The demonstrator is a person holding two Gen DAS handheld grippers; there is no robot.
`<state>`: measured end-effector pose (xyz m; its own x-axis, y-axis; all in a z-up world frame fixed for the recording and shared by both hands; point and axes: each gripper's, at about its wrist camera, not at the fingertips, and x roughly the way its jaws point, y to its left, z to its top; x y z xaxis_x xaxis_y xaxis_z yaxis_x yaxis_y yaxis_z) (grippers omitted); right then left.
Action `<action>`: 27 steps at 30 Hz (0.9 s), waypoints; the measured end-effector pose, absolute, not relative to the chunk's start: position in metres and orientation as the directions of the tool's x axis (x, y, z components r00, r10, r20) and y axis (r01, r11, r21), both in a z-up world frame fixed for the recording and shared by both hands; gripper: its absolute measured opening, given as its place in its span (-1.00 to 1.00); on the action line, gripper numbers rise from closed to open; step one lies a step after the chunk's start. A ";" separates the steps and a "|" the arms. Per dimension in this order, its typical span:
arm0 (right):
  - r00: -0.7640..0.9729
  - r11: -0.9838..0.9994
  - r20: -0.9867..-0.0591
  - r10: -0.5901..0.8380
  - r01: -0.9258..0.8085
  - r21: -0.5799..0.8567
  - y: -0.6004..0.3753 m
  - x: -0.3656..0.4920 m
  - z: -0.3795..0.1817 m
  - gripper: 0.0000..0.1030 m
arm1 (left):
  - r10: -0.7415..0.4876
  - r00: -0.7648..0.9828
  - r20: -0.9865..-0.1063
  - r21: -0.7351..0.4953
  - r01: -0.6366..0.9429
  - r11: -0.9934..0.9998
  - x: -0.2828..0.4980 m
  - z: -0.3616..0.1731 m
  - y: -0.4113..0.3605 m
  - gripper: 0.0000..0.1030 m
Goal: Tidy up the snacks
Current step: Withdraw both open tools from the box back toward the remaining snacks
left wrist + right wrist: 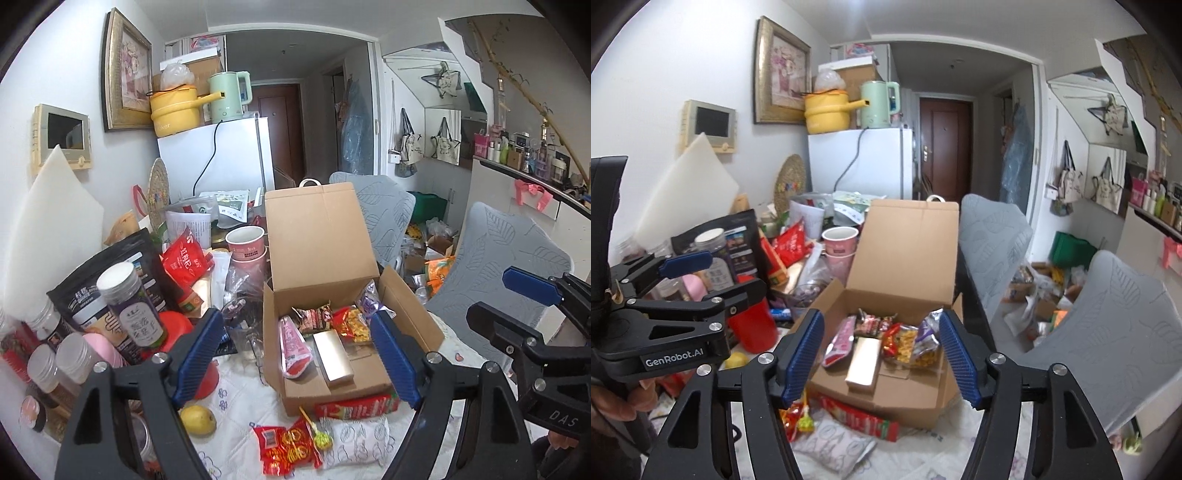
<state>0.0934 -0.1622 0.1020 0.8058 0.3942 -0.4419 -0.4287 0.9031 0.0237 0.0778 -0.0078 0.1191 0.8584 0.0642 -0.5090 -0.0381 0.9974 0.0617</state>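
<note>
Snacks already fill much of the cardboard box (325, 384), whose lid stands open at the far side: a pink pouch (293, 347), a gold bar (332, 360) and some yellow-and-red packets (351, 323) lie inside. Loose items wait on the desk (240, 402) just near of the box: a long red packet (356, 406) touching its near wall, a red sweets bag (286, 445), a lollipop (319, 437) and a white patterned pouch (356, 441). The long packet's axis runs left to right along the box front. Left tongs (295, 354) hover above, spread wide and empty, pointing forward and down over the box. Right tongs (881, 354) are likewise spread and empty, slightly right. Judging by position, the left tongs sit nearer the loose bags, which lie below and near of both, so the next pick likely needs a pull back and dip.
</note>
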 end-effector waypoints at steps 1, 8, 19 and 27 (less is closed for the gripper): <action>0.805 0.901 -0.440 0.398 -0.433 0.022 -0.162 0.088 0.102 0.26 | 0.061 0.859 -0.508 0.059 -0.036 0.998 0.073 0.119 -0.008 0.59; 0.801 0.889 -0.428 0.419 -0.457 0.016 -0.160 0.057 0.096 0.34 | 0.043 0.861 -0.507 0.061 -0.015 0.998 0.044 0.113 -0.012 0.59; 0.773 0.878 -0.454 0.443 -0.477 0.044 -0.155 0.026 0.068 0.34 | 0.024 0.848 -0.530 0.037 -0.006 0.999 0.009 0.089 -0.006 0.59; 0.737 0.871 -0.495 0.460 -0.483 0.090 -0.153 0.016 0.039 0.34 | 0.001 0.821 -0.571 -0.002 -0.002 1.000 -0.006 0.062 0.001 0.59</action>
<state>0.0157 -0.1534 0.0387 0.7369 0.4601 -0.4953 -0.4831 0.8709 0.0902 -0.0057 0.0014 0.0617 0.8208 0.0011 -0.5713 -0.0025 1.0000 -0.0016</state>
